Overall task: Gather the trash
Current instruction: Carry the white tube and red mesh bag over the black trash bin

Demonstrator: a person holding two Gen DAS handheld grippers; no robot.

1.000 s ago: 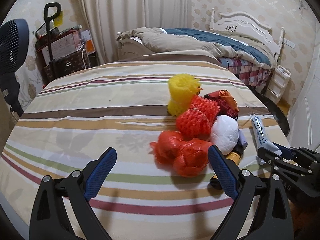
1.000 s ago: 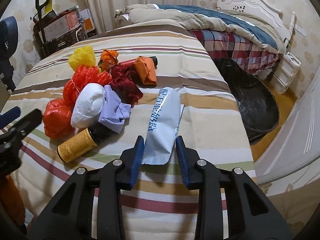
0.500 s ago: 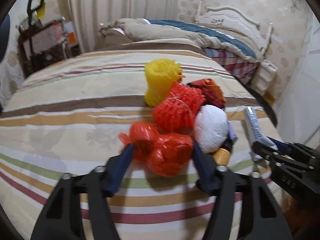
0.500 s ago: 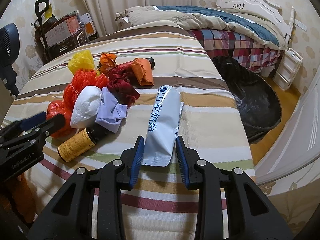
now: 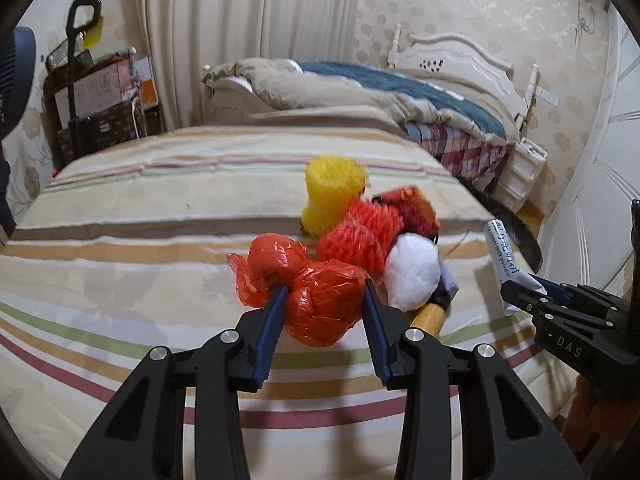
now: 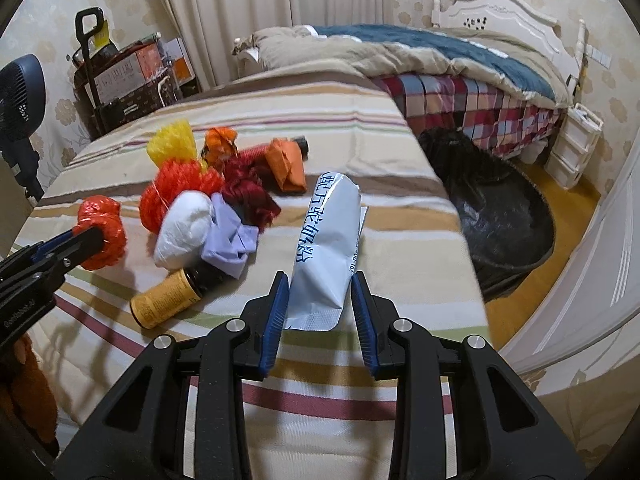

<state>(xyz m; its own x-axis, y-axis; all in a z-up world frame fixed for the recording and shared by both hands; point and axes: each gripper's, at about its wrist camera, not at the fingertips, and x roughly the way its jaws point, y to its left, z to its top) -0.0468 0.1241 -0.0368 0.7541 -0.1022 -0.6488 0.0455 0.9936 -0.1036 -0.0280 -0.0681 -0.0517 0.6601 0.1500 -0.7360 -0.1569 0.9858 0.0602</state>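
Observation:
My left gripper (image 5: 324,292) is shut on a crumpled red plastic bag (image 5: 316,300) at the near edge of a trash pile on a striped bedspread (image 5: 140,248); the bag also shows in the right wrist view (image 6: 102,232). My right gripper (image 6: 320,284) is shut on the near end of a pale blue powder pouch (image 6: 326,236), which is tilted up off the bed. The pile holds a white wad (image 6: 184,228), an orange net (image 6: 176,188), a yellow net (image 6: 172,146), a lilac cloth (image 6: 232,240) and a brown bottle with a yellow label (image 6: 168,300).
A black trash bag (image 6: 496,208) lies open on the floor right of the bed. A second bed with quilts (image 6: 440,64) stands behind it. A fan (image 6: 20,96) and a crate trolley (image 6: 120,76) are at the left. A white door (image 6: 600,280) is at the right.
My left gripper moved forward to the red plastic bag and closed on it. My right gripper kept its hold on the pouch and lifted it slightly.

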